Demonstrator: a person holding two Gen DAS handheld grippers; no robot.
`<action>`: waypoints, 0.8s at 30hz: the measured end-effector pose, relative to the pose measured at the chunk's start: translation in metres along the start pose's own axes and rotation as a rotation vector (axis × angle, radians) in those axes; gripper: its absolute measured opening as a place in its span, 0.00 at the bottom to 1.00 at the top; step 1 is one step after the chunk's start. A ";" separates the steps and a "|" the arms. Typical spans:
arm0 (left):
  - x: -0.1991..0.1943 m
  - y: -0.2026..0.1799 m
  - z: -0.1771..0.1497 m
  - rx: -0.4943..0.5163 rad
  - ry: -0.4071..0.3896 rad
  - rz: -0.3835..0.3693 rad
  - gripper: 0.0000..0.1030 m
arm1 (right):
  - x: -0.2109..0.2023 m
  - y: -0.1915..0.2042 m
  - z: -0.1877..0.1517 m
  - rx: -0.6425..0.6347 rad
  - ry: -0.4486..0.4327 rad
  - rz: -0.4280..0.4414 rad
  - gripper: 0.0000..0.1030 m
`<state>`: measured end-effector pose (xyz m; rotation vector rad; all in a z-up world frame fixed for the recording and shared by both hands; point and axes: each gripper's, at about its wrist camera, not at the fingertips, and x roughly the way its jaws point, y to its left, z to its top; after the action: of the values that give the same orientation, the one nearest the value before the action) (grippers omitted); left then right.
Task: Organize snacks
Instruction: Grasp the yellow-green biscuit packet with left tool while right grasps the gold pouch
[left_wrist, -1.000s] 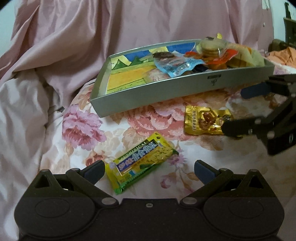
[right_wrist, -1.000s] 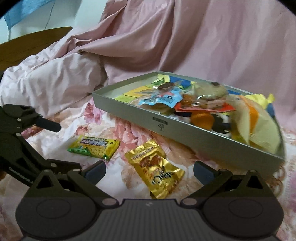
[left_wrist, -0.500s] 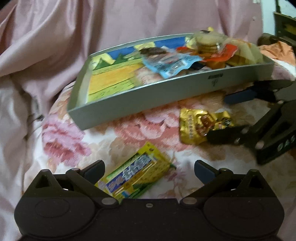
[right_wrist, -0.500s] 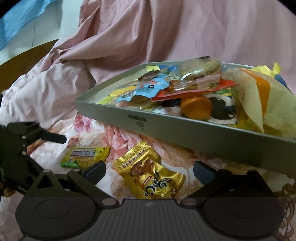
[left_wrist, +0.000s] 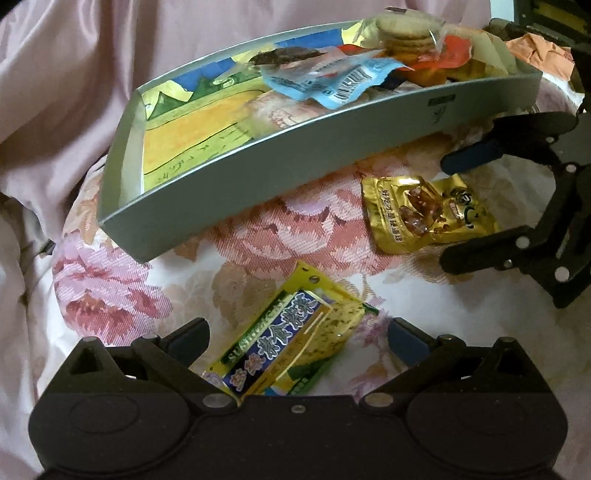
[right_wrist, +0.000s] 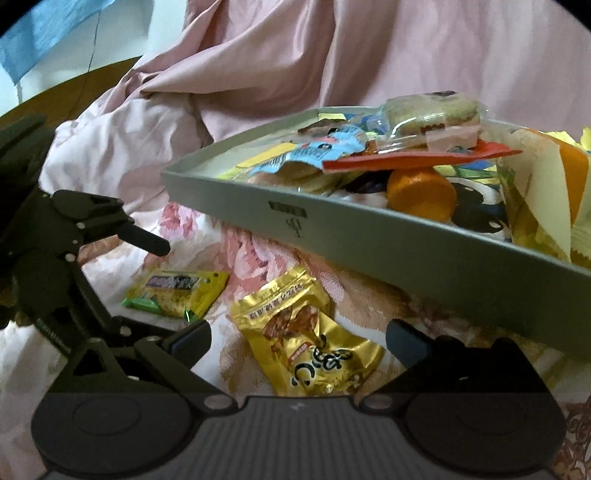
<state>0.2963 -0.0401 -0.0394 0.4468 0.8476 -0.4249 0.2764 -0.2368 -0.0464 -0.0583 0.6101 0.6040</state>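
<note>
Gold foil was noted on one of two packets lying loose on the floral bedspread (left_wrist: 110, 295), outside the grey tray (left_wrist: 258, 177). The gold packet (right_wrist: 306, 332) was found flat on the cloth just beside the tray's near wall, and the yellow-green packet (left_wrist: 295, 343) lay a little farther out, near it but apart.

The left claw (left_wrist: 297, 336) was observed released, its jaws spread wide with the yellow-green packet lying between them; no contact with the wrapper could be confirmed. The right claw (right_wrist: 297, 339) was likewise observed released, its jaws straddling the gold packet, which rested untouched on the bedspread. In the left wrist view the right claw's blue-padded finger (left_wrist: 472, 155) was seen above the packet and the lower finger beyond its far edge.

The tray was recorded as already loaded toward one end: a blue-and-white sachet (left_wrist: 332, 81), a clear pack of round biscuits (left_wrist: 406, 33), an orange item (right_wrist: 421, 192) and pale yellow wrappers. The other end showed bare printed lining, judged to be the free space for the remaining packets.

Each claw was judged to be aligned over its own packet so that both could be gripped and lifted into the tray. The soft, yielding bedding and the flat lie of the wrappers were judged a risk to a clean pinch.
</note>
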 end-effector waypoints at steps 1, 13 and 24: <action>0.000 0.002 0.000 -0.006 -0.001 -0.003 0.99 | 0.000 0.001 0.000 -0.010 0.001 -0.002 1.00; 0.007 0.020 -0.005 -0.170 0.029 -0.092 0.99 | 0.006 0.012 -0.007 -0.129 0.016 -0.068 1.00; -0.004 0.001 -0.005 -0.197 0.099 -0.160 0.99 | 0.009 0.019 -0.006 -0.196 0.074 -0.059 1.00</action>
<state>0.2916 -0.0358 -0.0390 0.2202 1.0145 -0.4640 0.2687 -0.2176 -0.0541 -0.2822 0.6170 0.6047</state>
